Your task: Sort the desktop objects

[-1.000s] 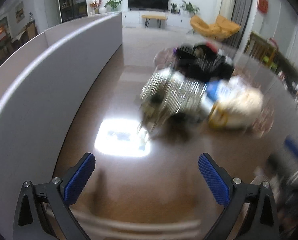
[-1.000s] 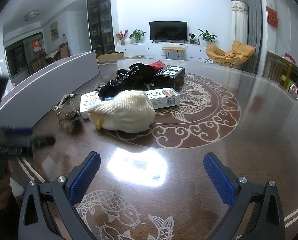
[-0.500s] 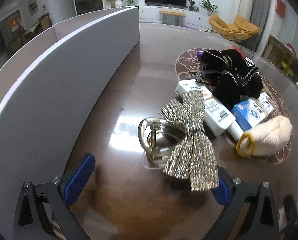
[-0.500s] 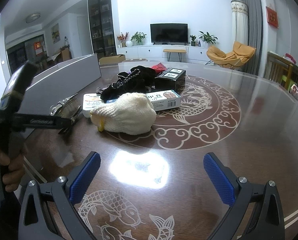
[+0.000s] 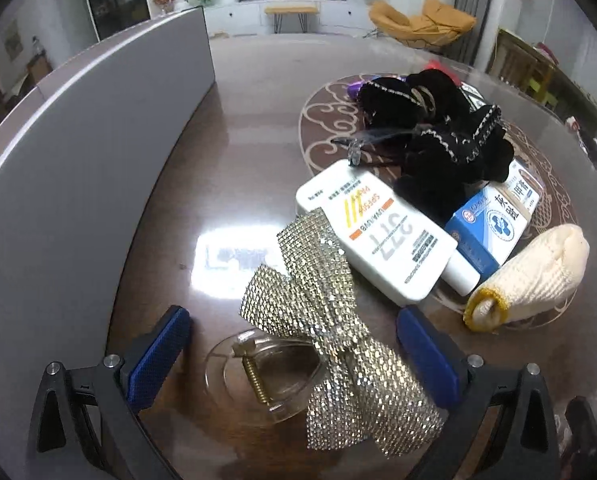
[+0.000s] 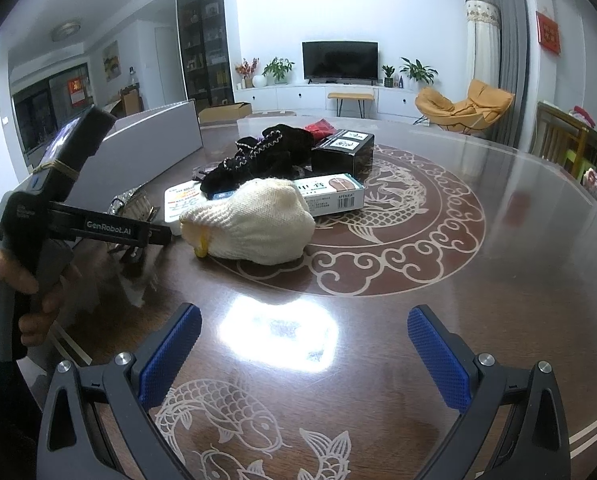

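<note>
Two tools were in play, and the left tool (image 5: 290, 356) was much the nearer to the work: its jaws stood spread wide with nothing between the blue pads, straddling a glittery silver bow (image 5: 330, 320) fixed to a clear hair clip (image 5: 258, 376) that lay on the worktop (image 5: 234, 168). The bow sat right in the gap, a little toward the right pad, its long axis running from far-left to near-right, so roughly diagonal to the line on which the jaws would close. My guess was that a small turn or shift to the right would be needed before squeezing, since the clip's smooth plastic looked likely to slip. Just beyond the bow lay a white tube (image 5: 374, 240), touching or overlapping its far loop, then a blue and white box (image 5: 486, 224) and a cream knitted glove (image 5: 534, 276) to the right, with a heap of black hair bands (image 5: 438, 140) behind. The right tool (image 6: 304, 344) hung well back from the pile over bare worktop, likewise spread wide and gripping nothing. From its view a black box (image 6: 342, 152) showed past the heap. A grey partition (image 5: 78, 140) curved along the left edge of the glossy brown surface, which carried pale fish and cloud patterns. Farther off was a living room with a television (image 6: 338, 60), potted plants and an orange chair (image 6: 462, 104).
</note>
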### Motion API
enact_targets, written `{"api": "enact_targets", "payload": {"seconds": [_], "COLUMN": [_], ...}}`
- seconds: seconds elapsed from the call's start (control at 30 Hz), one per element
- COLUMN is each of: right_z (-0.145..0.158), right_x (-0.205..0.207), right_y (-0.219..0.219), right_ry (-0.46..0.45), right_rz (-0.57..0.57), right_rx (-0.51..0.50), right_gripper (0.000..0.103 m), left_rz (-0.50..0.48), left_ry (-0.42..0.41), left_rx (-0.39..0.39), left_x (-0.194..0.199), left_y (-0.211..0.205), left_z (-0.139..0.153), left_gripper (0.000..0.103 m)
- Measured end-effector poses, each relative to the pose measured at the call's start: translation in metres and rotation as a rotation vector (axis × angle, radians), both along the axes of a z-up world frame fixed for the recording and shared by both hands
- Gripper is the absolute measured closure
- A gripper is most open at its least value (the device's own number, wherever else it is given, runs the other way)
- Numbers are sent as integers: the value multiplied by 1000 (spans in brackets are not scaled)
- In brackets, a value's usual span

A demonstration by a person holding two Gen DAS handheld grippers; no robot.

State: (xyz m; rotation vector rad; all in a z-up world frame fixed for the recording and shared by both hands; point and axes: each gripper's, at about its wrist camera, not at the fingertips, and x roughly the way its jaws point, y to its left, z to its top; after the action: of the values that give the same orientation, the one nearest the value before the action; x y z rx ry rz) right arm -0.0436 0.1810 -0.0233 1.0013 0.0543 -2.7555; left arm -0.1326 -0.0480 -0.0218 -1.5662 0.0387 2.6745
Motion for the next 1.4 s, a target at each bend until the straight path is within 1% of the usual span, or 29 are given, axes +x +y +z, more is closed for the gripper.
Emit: {"api": "enact_targets", "payload": {"seconds": [0.17,0.2,0.27,0.3,0.37,0.4,0.43,0.5,0.57,0.63,0.67,0.73,0.77,0.8,0.83,0.87,0.9,0.93,0.97,1.0,1.03,1.1,1.13,1.2,1.23,1.3,1.4], "right_z": [-1,-1,-2,-3,-5,-6,-5,0,11,20,22,24,23,21,17,15,12,11,12,14,17,22,29,36,43,55,77], "right_x": [-1,-2,-4,-5,-10,-13,-16,-22,-35,-51,-61,-75,-81,-84,-91,-93,-96,-98,-97,-96,-94,-85,-77,-65,-58,-48,-40], "right_y": [0,1,1,2,5,8,18,32,40,33,24,4,-11,-22,-36,-44,-50,-51,-47,-42,-34,-18,-11,-3,3,7,-5], "right_ry": [-13,-17,-30,-42,-89,-112,-144,-162,-134,-126,-149,-185,-191,-187,-185,-178,-172,-170,-181,-194,-201,-208,-200,-192,-190,-185,-153], "right_rz": [5,9,16,24,54,69,91,95,96,157,202,269,299,313,315,304,292,269,257,250,238,229,227,228,225,232,270], "right_rx": [-3,-6,-12,-17,-48,-78,-150,-232,-261,-271,-270,-257,-225,-180,-98,-39,12,46,33,-2,-34,-68,-82,-92,-115,-157,-184], "right_gripper": [0,0,0,0,0,0,0,0,0,0,0,0,0,0,0,0,8,40,49,55,67,67,67,67,67,67,67], "left_rz": [-2,-17,-46,-55,-78,-85,-89,-96,-91,-84,-80,-72,-70,-65,-61,-58,-52,-48,-47,-47,-43,-33,-31,-26,-24,-23,-9], "left_ry": [3,17,61,74,91,97,114,135,141,141,142,149,151,154,155,155,157,162,171,180,189,200,207,210,215,227,271], "left_rx": [-7,-12,-8,-20,-4,-1,-4,4,34,65,70,80,82,85,90,93,98,105,111,117,125,155,177,198,213,243,290], "left_x": [0,1,18,23,31,37,46,59,67,75,74,76,74,76,79,80,82,85,89,92,94,101,103,107,109,113,123], "left_y": [4,7,8,12,15,16,17,18,18,18,19,19,18,16,15,12,10,6,4,0,-3,-9,-11,-15,-17,-23,-46], "left_z": [-2,-2,10,13,16,18,21,24,23,23,22,21,20,21,23,24,27,32,36,41,46,53,57,63,67,76,104], "left_gripper": [0,9,36,46,55,55,55,55,55,55,55,55,55,55,55,55,55,55,55,55,55,55,55,55,55,55,55]}}
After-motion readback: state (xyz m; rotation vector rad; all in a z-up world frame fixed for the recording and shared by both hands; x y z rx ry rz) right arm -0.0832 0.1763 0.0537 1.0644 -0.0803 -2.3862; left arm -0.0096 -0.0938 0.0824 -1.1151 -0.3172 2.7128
